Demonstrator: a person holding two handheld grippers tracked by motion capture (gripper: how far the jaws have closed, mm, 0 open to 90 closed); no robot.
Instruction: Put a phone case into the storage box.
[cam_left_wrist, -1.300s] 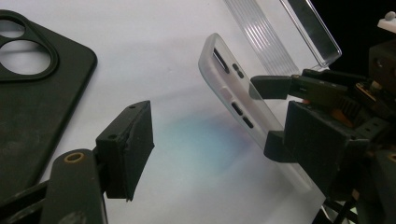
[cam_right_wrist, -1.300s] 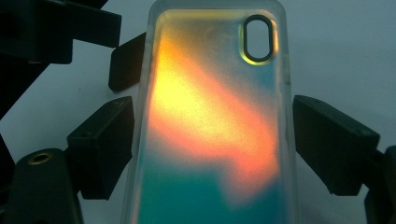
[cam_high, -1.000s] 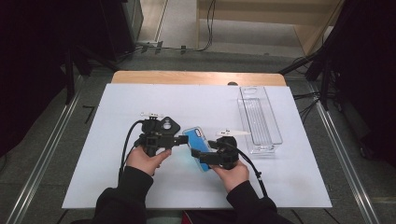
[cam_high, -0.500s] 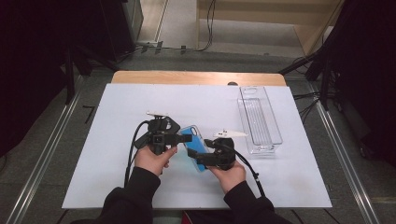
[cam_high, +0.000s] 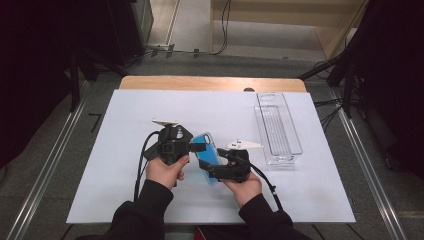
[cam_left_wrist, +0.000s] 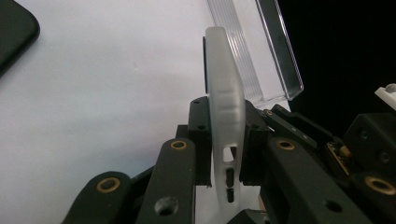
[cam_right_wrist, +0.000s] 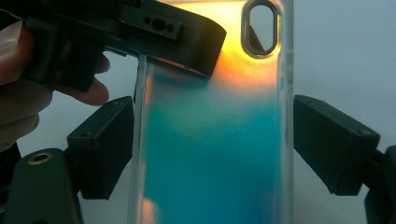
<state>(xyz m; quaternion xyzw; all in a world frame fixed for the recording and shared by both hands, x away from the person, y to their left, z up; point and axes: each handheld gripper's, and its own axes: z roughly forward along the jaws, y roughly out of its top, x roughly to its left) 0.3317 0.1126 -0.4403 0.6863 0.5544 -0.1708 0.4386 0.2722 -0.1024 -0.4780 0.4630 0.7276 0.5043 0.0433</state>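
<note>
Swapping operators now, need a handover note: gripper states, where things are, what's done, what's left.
Left gripper: its jaws have just been closing and now pinch the edge of the phone case, seen edge-on between its pads in the left gripper view.
Right gripper: jaws spread wide across the case's width; grip looks loose at best, small gaps beside the pads.
Case is held up above the white table. Clear tray sits right of it, apart. A dark flat object lies on the table.
Done: case held by both.
Left: unclear; probably handing it over or setting it down.
</note>
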